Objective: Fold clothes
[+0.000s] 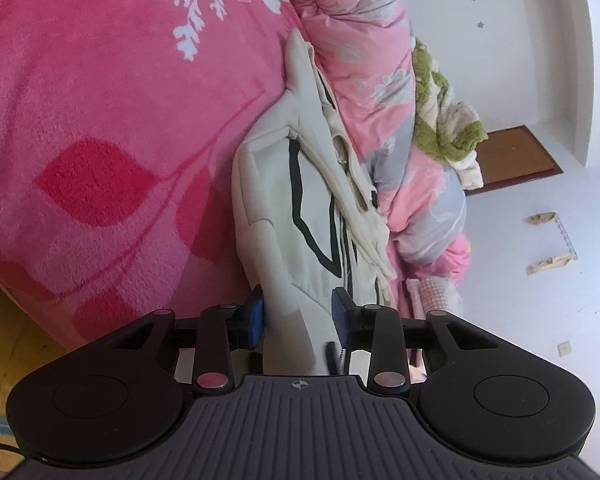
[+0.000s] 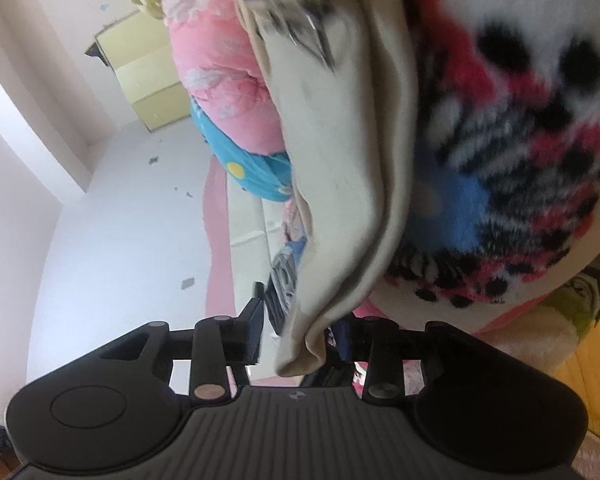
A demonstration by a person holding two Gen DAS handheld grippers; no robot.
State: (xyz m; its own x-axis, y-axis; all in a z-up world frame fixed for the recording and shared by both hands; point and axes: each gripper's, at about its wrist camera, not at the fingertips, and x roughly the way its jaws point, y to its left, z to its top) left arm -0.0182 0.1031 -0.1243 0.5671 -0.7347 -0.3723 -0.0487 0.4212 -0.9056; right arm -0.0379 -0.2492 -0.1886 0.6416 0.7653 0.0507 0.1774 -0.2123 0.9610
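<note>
We've got the cream garment [image 1: 300, 208] roughly doubled lengthwise on the pink bed [image 1: 100, 120]. Both grippers, left [image 1: 298, 320] and right [image 2: 300, 332], have fingers spread around its edge, not pinching. More folds left, we reckon.

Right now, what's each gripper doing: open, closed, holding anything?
Left gripper: open, jaws apart, the cream black-striped garment lying between them.
Right gripper: open, a fold of that cream garment hanging between its jaws.

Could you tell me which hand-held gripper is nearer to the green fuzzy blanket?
Left. The left hand-held gripper faces the green fuzzy blanket beyond the cream garment; the right hand-held gripper sees it far off.
</note>
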